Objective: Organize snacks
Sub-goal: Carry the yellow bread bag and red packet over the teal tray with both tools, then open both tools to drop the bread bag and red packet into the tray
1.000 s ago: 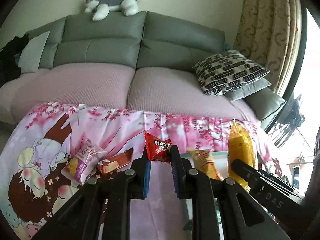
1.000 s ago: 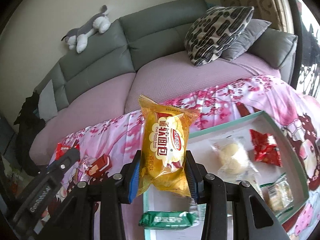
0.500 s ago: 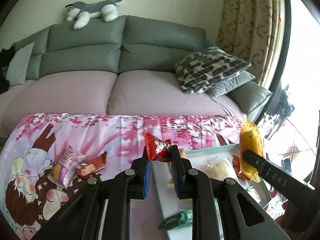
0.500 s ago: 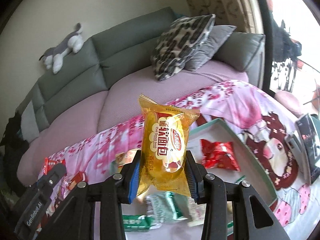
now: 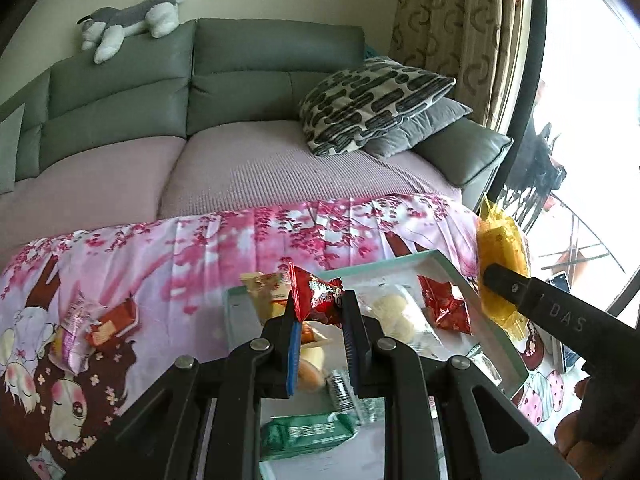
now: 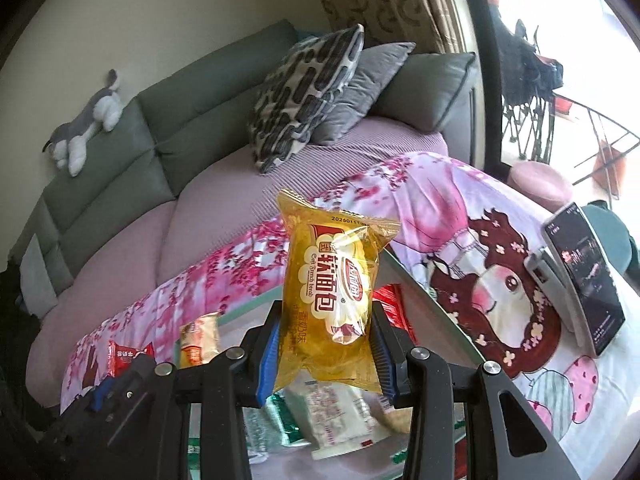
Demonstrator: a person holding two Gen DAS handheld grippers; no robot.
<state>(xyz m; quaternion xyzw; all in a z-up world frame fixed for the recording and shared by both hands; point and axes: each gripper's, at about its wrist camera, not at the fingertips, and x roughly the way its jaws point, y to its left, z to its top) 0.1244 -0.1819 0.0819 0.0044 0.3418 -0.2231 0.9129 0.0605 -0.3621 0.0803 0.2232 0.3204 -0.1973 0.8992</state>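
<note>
My left gripper (image 5: 319,312) is shut on a small red snack packet (image 5: 316,296) and holds it above the green-rimmed tray (image 5: 444,261). My right gripper (image 6: 325,340) is shut on a yellow bread packet (image 6: 334,292), upright above the same tray (image 6: 424,292); that packet also shows at the right of the left wrist view (image 5: 500,268). The tray holds several snacks: a red packet (image 5: 444,306), a clear bag of pale buns (image 5: 394,316), a green packet (image 5: 308,434) and a yellow packet (image 5: 266,292).
Two loose snacks (image 5: 96,324) lie on the pink printed cloth (image 5: 200,256) left of the tray. A phone on a stand (image 6: 580,268) sits at the right. A grey sofa (image 5: 240,80) with cushions (image 5: 368,104) lies behind.
Both grippers have moved right with their packets, from beside the tray to above it. The tray and its contents have come under the left gripper. Both grips are unchanged.
</note>
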